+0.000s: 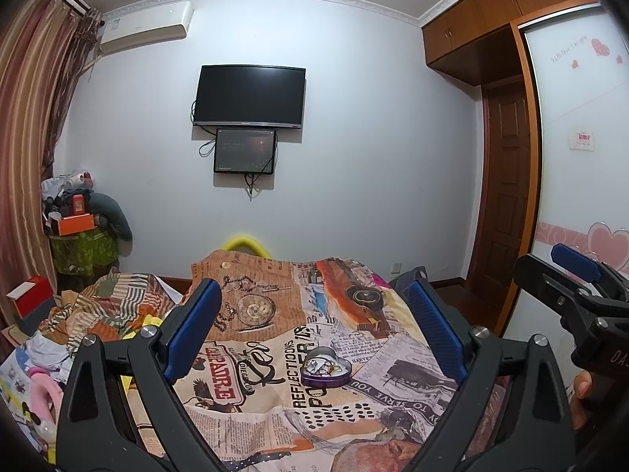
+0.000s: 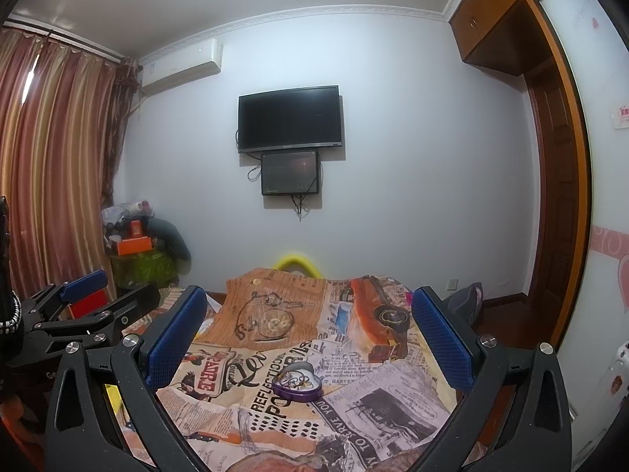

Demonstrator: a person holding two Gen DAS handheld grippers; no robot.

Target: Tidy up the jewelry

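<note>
We hold both grippers, left [image 1: 314, 330] and right [image 2: 308, 334], with fingers spread wide and empty. Ahead between them, a purple heart-shaped tin [image 1: 325, 366] lies open on the cloth [image 1: 275, 413], tangled jewelry [image 1: 323, 365] glinting inside.

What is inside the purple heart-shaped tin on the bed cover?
The open heart-shaped tin holds a tangle of thin metal jewelry, with some gold-coloured pieces. Which pieces they are is too small to tell, and the tin's bottom under them is covered.

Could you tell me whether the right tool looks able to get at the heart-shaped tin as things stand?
Probably yes: the heart-shaped tin lies lidless on the printed cloth, ahead between the open right tool's fingers, nothing blocking.
</note>
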